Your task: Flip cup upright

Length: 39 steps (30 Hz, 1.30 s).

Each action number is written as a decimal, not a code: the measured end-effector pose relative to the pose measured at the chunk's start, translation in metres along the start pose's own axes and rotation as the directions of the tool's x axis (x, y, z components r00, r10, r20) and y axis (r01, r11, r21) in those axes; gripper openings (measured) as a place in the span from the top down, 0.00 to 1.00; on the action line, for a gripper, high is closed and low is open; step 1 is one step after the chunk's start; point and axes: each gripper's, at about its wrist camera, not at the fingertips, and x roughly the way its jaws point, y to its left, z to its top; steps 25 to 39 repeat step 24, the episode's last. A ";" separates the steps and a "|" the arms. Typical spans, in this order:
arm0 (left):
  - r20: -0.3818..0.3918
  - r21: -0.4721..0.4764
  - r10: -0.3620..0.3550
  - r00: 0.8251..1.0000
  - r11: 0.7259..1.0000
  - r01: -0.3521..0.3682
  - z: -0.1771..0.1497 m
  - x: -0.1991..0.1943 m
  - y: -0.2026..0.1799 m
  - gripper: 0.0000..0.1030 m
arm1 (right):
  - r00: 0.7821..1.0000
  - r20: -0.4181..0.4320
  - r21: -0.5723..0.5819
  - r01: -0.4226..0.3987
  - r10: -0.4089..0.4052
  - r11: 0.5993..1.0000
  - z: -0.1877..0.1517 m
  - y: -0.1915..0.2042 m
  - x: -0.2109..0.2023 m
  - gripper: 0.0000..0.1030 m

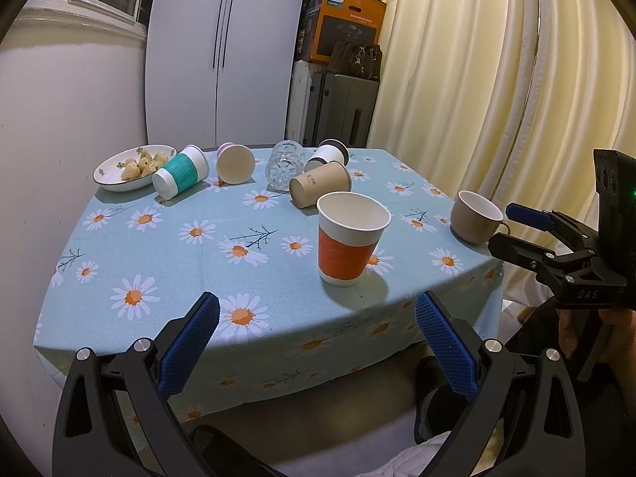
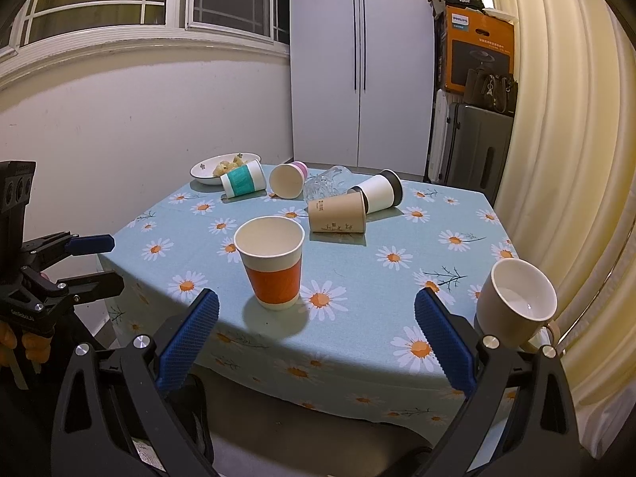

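Observation:
An orange-banded paper cup stands upright near the table's front edge. A beige mug stands upright at the right corner. Lying on their sides at the back are a teal-banded cup, a pink cup, a clear glass, a brown paper cup and a white cup with a dark lid. My left gripper and right gripper are open and empty, off the front edge.
A white bowl of snacks sits at the back left of the daisy tablecloth. A white wardrobe, a suitcase with boxes on it and cream curtains stand behind and to the right.

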 end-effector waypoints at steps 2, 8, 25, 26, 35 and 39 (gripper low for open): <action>-0.001 0.000 0.000 1.000 1.000 0.000 0.000 0.000 0.000 0.06 | 1.000 -0.002 -0.002 -0.001 0.001 1.000 0.000 0.000 0.001 0.05; -0.005 0.001 0.001 1.000 1.000 -0.001 -0.001 0.001 0.001 0.06 | 1.000 -0.003 -0.002 0.000 0.000 1.000 -0.001 0.000 0.002 0.05; -0.003 -0.002 0.000 1.000 1.000 0.000 0.001 0.000 0.001 0.06 | 1.000 -0.010 -0.006 0.005 -0.005 1.000 -0.002 0.001 0.004 0.05; -0.003 -0.002 0.000 1.000 1.000 0.000 0.001 0.000 0.001 0.06 | 1.000 -0.010 -0.006 0.005 -0.005 1.000 -0.002 0.001 0.004 0.05; -0.003 -0.002 0.000 1.000 1.000 0.000 0.001 0.000 0.001 0.06 | 1.000 -0.010 -0.006 0.005 -0.005 1.000 -0.002 0.001 0.004 0.05; -0.003 -0.002 0.000 1.000 1.000 0.000 0.001 0.000 0.001 0.06 | 1.000 -0.010 -0.006 0.005 -0.005 1.000 -0.002 0.001 0.004 0.05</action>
